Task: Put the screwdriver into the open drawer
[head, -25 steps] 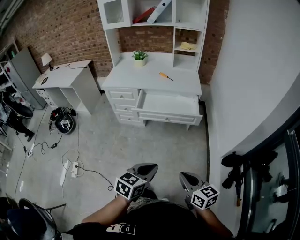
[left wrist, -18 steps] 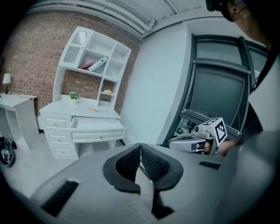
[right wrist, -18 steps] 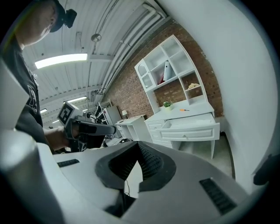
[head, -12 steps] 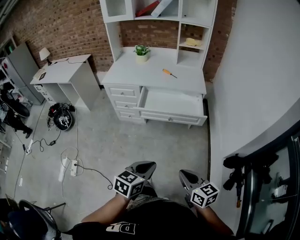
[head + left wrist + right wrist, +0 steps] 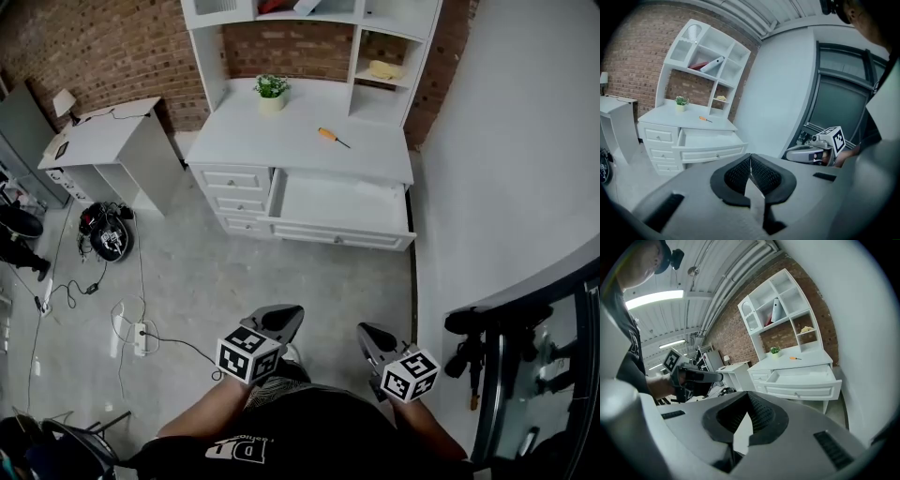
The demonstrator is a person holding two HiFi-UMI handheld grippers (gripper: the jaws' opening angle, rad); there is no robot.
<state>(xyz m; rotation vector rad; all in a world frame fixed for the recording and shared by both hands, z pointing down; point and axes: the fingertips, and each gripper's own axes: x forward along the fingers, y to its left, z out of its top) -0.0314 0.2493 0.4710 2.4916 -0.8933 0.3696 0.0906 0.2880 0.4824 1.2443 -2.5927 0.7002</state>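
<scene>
A screwdriver [image 5: 330, 137] with an orange handle lies on the white desk top [image 5: 300, 150], right of the middle; it also shows small in the left gripper view [image 5: 705, 119] and the right gripper view [image 5: 794, 358]. Below it the wide drawer [image 5: 339, 208] stands pulled out and looks empty. My left gripper [image 5: 286, 316] and right gripper [image 5: 364, 333] are held low near my body, well short of the desk, both shut with nothing between the jaws [image 5: 750, 165] [image 5: 749, 405].
A small potted plant [image 5: 271, 92] stands at the back left of the desk top, under the shelf unit [image 5: 309, 19]. A small white side desk [image 5: 103, 141] is at the left, with a bag [image 5: 105, 236] and cables [image 5: 131, 333] on the floor. A white wall [image 5: 506, 141] runs along the right.
The desk and drawer have drawn nearer and shifted in the head view as I move towards them. Both grippers stay shut and keep their place before my body.
</scene>
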